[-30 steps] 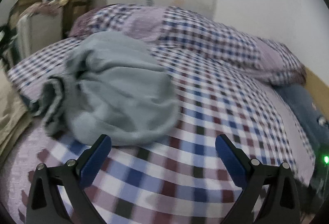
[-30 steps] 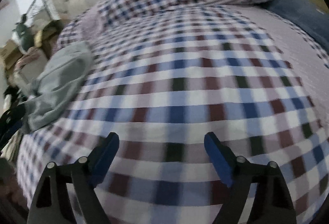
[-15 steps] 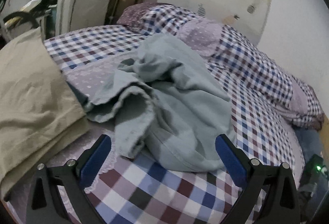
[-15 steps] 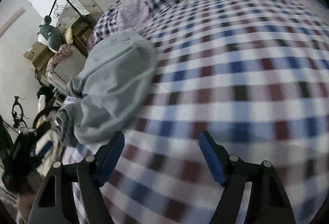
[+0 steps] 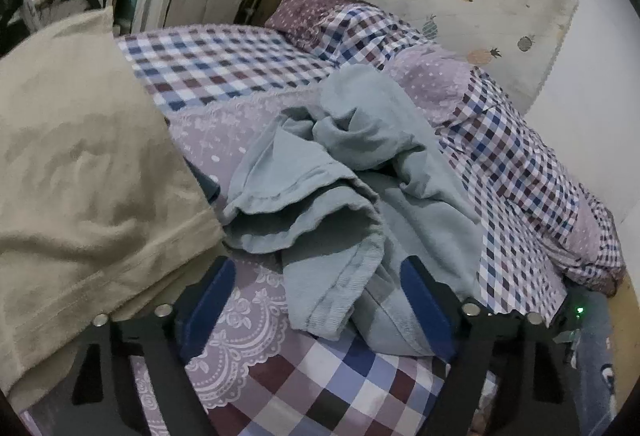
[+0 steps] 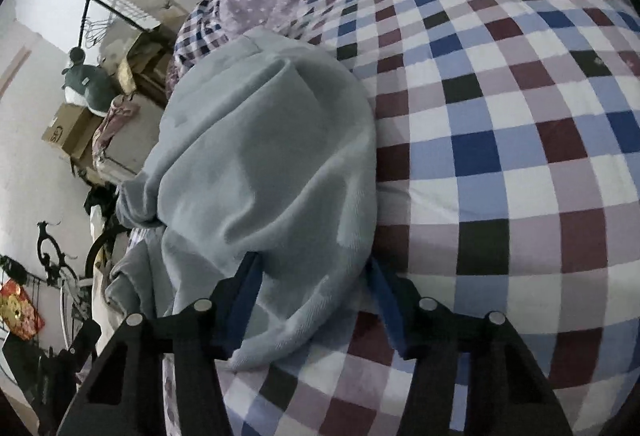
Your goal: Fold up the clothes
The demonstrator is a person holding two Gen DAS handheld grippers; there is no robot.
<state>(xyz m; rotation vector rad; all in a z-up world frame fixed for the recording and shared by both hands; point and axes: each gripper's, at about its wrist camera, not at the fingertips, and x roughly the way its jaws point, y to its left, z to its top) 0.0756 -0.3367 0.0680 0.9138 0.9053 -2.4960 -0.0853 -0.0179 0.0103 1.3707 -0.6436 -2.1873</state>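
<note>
Both tools had swung in on the crumpled pale-blue garment [image 5: 360, 172] within a second: my left tool [image 5: 316, 300] stood spread at lower centre of frame, its hem between the fingers; my right tool [image 6: 314, 292], also spread, straddled the garment's lower edge. It lay bunched on the checked bed [image 6: 500, 140], beside beige cloth [image 5: 80, 164]. A grasp looked imminent.

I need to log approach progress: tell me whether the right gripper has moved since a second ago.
Yes. The right gripper has swung left across the checked bedspread and closed in on the crumpled light blue garment, whose edge now lies between its open fingers.
</note>
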